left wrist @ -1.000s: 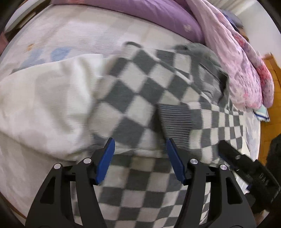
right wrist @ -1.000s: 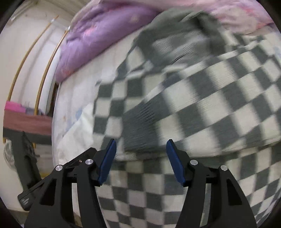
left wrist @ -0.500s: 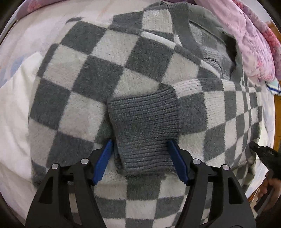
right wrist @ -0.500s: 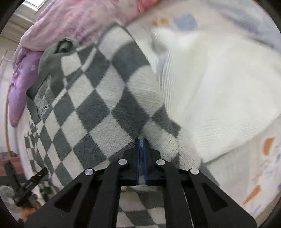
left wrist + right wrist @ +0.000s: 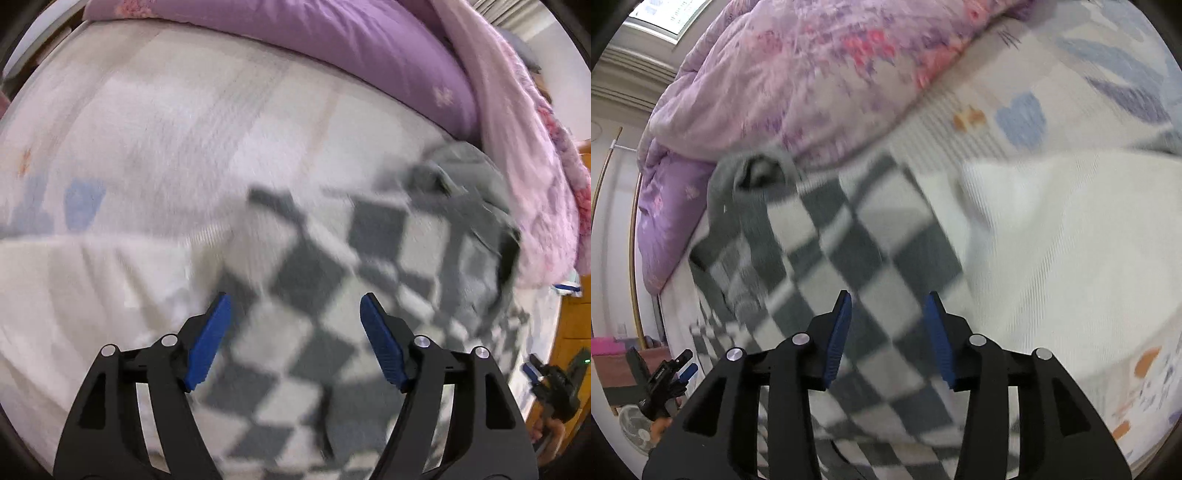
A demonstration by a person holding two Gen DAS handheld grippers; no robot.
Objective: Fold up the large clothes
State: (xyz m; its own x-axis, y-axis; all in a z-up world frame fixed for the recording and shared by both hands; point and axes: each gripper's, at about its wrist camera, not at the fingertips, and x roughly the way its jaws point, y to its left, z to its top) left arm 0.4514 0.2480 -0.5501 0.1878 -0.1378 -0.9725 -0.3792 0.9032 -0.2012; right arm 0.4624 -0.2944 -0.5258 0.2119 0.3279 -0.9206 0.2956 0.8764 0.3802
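A grey and white checkered sweater (image 5: 332,295) lies on the bed, its grey collar toward the quilts; it also shows in the right wrist view (image 5: 857,251). My left gripper (image 5: 295,306) is open and empty, hovering above the sweater's checkered body. My right gripper (image 5: 889,302) is open and empty above the sweater, near its edge beside a white garment (image 5: 1052,240). Both views are motion-blurred. The other gripper shows small at the edge of each view, at lower right in the left wrist view (image 5: 543,373) and lower left in the right wrist view (image 5: 670,373).
A white garment (image 5: 81,280) lies left of the sweater. A purple quilt (image 5: 351,48) and a pink floral quilt (image 5: 812,74) are piled along the bed's far side. The printed bedsheet (image 5: 166,122) spreads around. A fan (image 5: 635,428) stands on the floor.
My right gripper has opened from shut and let go of the sweater. My left gripper has pulled back up from the grey cuff, which is now out of sight.
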